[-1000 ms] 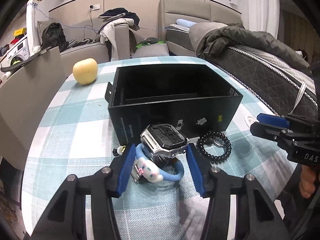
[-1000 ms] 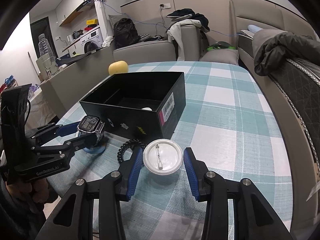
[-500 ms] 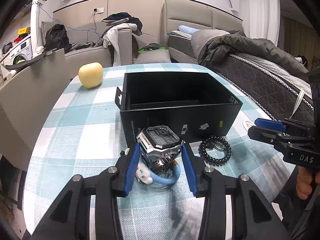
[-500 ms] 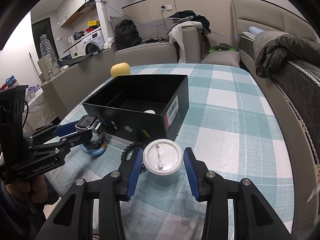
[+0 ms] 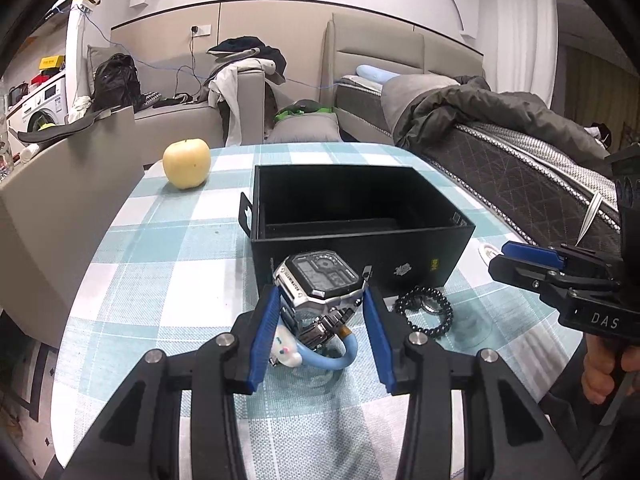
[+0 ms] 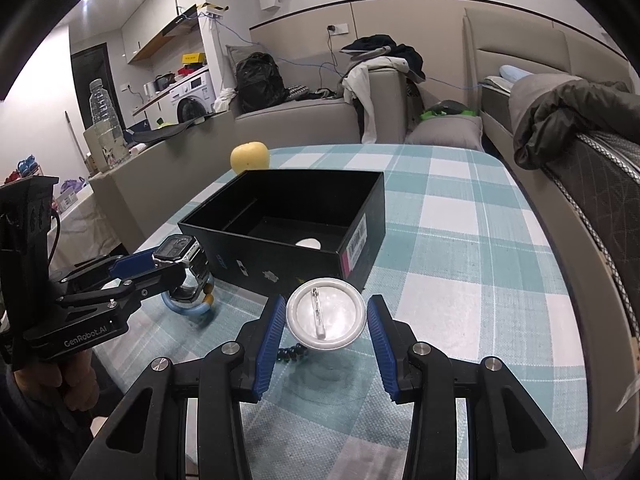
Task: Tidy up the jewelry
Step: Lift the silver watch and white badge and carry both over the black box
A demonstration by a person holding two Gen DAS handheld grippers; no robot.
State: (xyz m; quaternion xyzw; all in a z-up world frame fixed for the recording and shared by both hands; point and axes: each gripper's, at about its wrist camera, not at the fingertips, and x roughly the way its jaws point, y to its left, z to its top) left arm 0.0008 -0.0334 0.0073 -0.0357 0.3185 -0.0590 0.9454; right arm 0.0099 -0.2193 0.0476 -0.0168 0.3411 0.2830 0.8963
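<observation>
The left gripper (image 5: 320, 320) pinches the silver digital wristwatch (image 5: 320, 280) just before the open black cardboard box (image 5: 360, 216), near the tabletop's front edge; the right gripper (image 6: 326, 324) clamps a round white pin-back badge (image 6: 326, 314), equally near.

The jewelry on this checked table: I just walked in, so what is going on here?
A person holds a gripper in each hand, packing jewelry into the open black box. The left gripper has its jaws on a silver digital watch, above a blue bracelet. The right gripper holds a round white pin badge above the table. A black bead bracelet lies beside the box.
</observation>
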